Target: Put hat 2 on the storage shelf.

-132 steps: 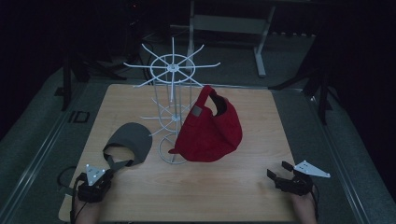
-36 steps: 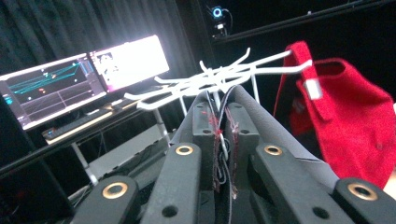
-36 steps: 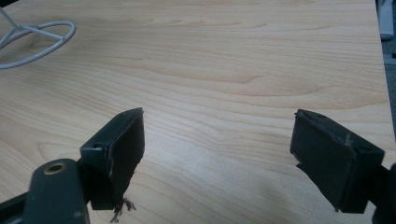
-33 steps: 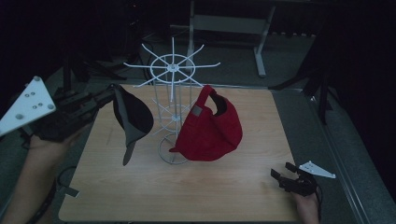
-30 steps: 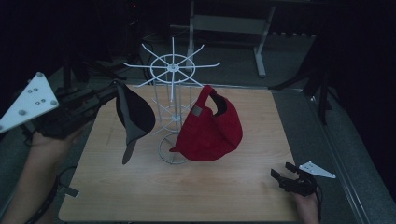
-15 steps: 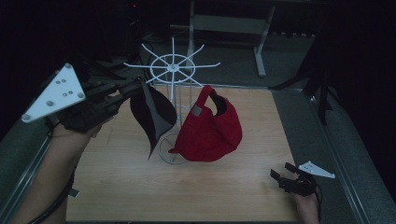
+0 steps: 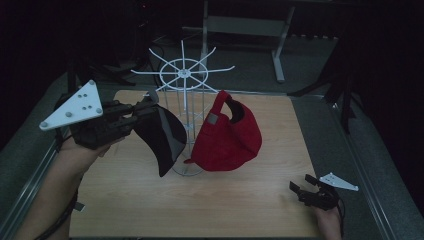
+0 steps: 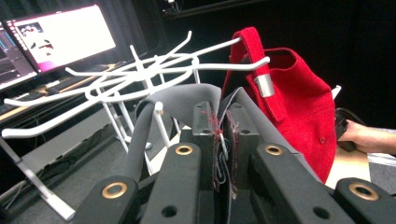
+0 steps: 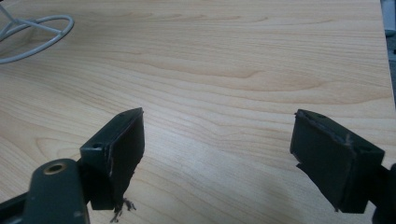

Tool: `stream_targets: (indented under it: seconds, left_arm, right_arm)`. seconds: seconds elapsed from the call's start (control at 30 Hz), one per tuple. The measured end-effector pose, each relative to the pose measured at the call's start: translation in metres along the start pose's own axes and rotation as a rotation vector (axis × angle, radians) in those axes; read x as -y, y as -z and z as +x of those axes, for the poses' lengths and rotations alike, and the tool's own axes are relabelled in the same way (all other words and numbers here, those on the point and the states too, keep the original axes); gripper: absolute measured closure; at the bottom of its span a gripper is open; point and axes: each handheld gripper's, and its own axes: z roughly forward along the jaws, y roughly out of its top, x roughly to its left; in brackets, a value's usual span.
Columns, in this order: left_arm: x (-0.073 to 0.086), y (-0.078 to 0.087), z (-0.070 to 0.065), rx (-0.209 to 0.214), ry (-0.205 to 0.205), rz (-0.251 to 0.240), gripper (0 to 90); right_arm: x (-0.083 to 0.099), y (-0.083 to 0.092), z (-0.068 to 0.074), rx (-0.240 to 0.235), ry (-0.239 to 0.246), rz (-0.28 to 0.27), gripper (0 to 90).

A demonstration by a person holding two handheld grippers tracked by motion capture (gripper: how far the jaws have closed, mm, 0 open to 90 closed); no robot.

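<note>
Rack [image 7: 184,100] base — behind dark cap [image 7: 162,135]

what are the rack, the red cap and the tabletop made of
Rack: thin metal wire by the look, with a smooth white coating. Red cap: cloth, likely felt or wool, from its matte, fuzzy surface. Tabletop: pale wood or wood-look laminate, showing flowing grain lines; which one is unclear.

Dark room, wooden table [image 7: 240,210], lit monitors [image 8: 51,35]
</note>
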Motion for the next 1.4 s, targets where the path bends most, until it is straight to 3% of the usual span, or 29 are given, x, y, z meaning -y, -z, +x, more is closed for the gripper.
stream_targets:
  seconds: [0.27,0.37,0.53,0.8,1.17,1.4]
  left_arm:
    - [0.014,0.000,0.002,-0.007,0.077,-0.028,84.1]
    - [0.014,0.002,0.002,-0.011,0.073,-0.036,78.2]
    - [0.017,0.007,-0.001,0.007,0.062,-0.008,67.5]
    - [0.030,0.017,-0.003,0.014,0.107,-0.016,65.9]
    - [0.041,0.030,-0.019,-0.008,0.132,-0.054,57.6]
    - [0.055,0.041,-0.024,-0.020,0.144,-0.042,54.9]
  right_arm:
    - [0.000,0.000,0.000,-0.001,0.002,-0.002,17.6]
    - [0.000,0.000,0.000,0.000,0.000,-0.002,17.6]
    - [0.000,0.000,-0.001,0.000,0.001,-0.004,17.6]
    - [0.000,0.000,0.000,0.000,0.000,-0.001,17.7]
    - [0.000,0.000,0.000,0.001,-0.002,0.000,17.7]
    - [0.000,0.000,0.000,0.000,0.000,-0.001,17.7]
